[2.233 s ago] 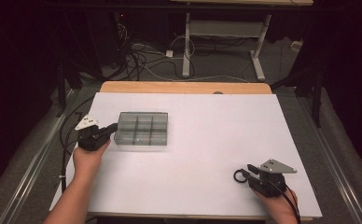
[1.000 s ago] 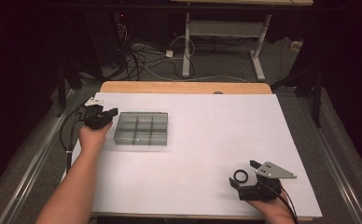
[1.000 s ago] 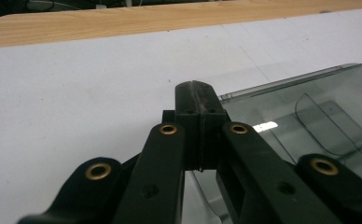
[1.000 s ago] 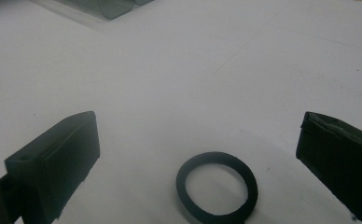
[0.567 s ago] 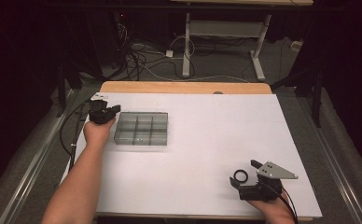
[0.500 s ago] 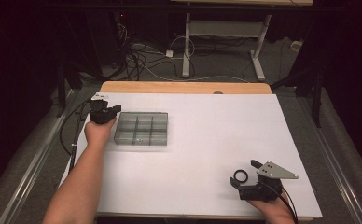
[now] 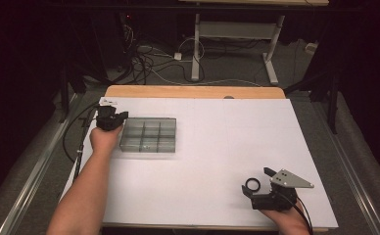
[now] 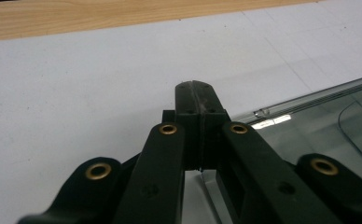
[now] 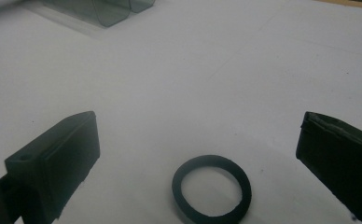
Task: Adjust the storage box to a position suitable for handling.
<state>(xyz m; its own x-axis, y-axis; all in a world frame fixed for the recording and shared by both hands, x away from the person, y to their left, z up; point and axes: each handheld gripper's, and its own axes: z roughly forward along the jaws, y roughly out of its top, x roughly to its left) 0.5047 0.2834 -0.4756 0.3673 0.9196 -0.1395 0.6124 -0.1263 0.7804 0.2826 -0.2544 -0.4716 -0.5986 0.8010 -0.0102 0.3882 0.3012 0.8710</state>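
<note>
A clear smoky compartment box [image 7: 148,136] lies on the left part of the white table [image 7: 217,147]. My left gripper [image 7: 117,116] rests at the box's far left corner, jaws pressed together; in the left gripper view its shut tips [image 8: 198,100] sit over the table beside the box's clear lid [image 8: 319,126], with nothing seen between them. A small black ring [image 7: 252,184] lies flat near the front right. My right gripper [image 7: 257,182] stands open around it; in the right gripper view the ring [image 9: 212,189] lies between the wide-apart jaws of the gripper [image 9: 200,137], touching neither.
A wooden strip [image 7: 193,92] runs along the table's far edge. Beyond it the floor holds cables [image 7: 149,63] and a desk frame [image 7: 237,34]. A black cable [image 7: 78,142] trails off the table's left side from my left gripper.
My left gripper moved from the box's left side up to its far left corner and now holds still. My right gripper shifted slightly around the ring.
</note>
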